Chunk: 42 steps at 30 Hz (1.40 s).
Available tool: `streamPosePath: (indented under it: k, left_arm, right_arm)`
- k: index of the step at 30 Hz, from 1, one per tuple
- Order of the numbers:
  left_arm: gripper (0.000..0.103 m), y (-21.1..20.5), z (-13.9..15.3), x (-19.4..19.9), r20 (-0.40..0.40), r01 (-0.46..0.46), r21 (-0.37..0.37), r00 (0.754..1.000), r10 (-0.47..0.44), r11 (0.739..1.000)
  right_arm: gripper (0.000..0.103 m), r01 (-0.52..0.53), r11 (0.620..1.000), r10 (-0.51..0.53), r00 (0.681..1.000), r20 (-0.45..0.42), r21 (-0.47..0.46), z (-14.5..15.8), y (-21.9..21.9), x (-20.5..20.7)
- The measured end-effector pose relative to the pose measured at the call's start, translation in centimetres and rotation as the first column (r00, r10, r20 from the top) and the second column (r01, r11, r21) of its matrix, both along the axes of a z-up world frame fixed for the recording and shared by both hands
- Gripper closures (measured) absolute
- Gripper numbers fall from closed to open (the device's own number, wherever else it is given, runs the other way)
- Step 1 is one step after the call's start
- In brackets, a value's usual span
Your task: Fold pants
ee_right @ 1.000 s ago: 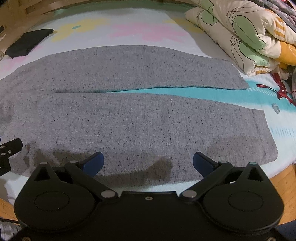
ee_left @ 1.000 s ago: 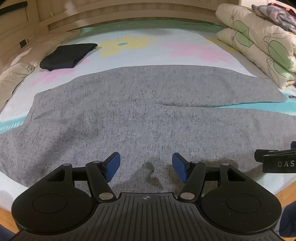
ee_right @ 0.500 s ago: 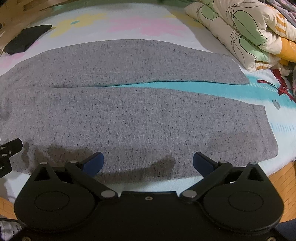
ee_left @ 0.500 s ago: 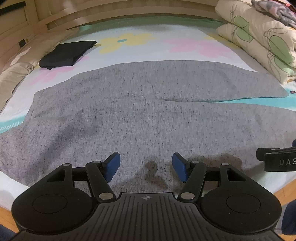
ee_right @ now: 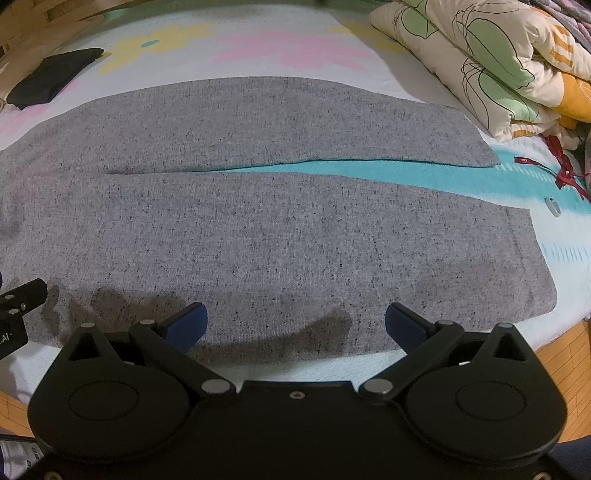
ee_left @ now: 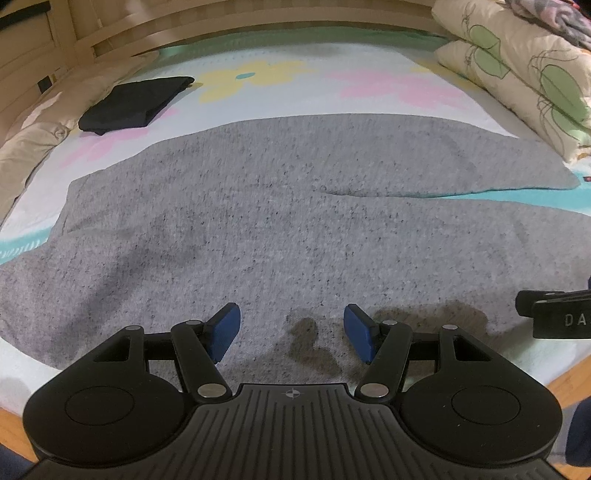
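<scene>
Grey speckled pants (ee_left: 280, 221) lie flat on the bed, waist to the left, both legs running right. They also show in the right wrist view (ee_right: 258, 229), with a strip of teal sheet between the legs. My left gripper (ee_left: 291, 334) is open and empty, just above the near edge of the pants close to the waist part. My right gripper (ee_right: 295, 323) is open wide and empty, above the near edge of the near leg. Each gripper's side shows at the edge of the other's view.
A folded black garment (ee_left: 133, 103) lies at the far left of the bed. Folded floral quilts (ee_right: 487, 62) are stacked at the right. A red ribbon (ee_right: 565, 173) lies by the leg ends. The wooden bed edge (ee_right: 561, 354) runs along the near side. A headboard (ee_left: 221, 22) stands behind.
Both grippers have shifted slightly forward and lower over the near edge of the pants. Jaws stay open. The pants have not moved.
</scene>
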State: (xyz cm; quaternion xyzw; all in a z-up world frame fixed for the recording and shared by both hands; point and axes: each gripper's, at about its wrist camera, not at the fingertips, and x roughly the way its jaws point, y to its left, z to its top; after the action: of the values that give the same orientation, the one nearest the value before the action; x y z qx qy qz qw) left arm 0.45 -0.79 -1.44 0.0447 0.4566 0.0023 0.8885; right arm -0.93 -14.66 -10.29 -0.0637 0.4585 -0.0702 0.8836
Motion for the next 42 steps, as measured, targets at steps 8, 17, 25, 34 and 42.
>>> streamPosePath:
  k: [8,17,25,34,42]
  left_arm:
    - [0.042,-0.1,0.0,-0.1,-0.001,-0.001,0.0,1.0,0.001,1.0]
    - [0.042,-0.1,0.1,-0.1,-0.01,-0.003,0.0,1.0,0.003,1.0]
    - [0.042,-0.1,0.2,0.1,-0.024,-0.016,0.016,1.0,0.016,1.0]
    - [0.042,-0.9,0.0,0.2,-0.033,-0.038,0.092,0.999,0.041,0.995]
    - [0.043,-1.0,1.0,-0.2,0.021,-0.032,0.082,0.999,0.031,0.996]
  right_arm:
    - [0.001,0.0,1.0,0.0,1.0,0.0,0.0,0.1,0.0,0.0]
    - [0.001,0.004,1.0,-0.004,1.0,-0.002,0.0,0.1,0.2,-0.1]
    - [0.001,0.003,1.0,-0.003,1.0,0.002,0.0,0.2,0.2,0.0]
    - [0.001,0.023,1.0,-0.023,0.998,0.054,-0.011,0.7,0.2,0.1]
    - [0.001,-0.01,0.985,0.023,0.997,0.075,-0.171,1.1,1.7,0.5]
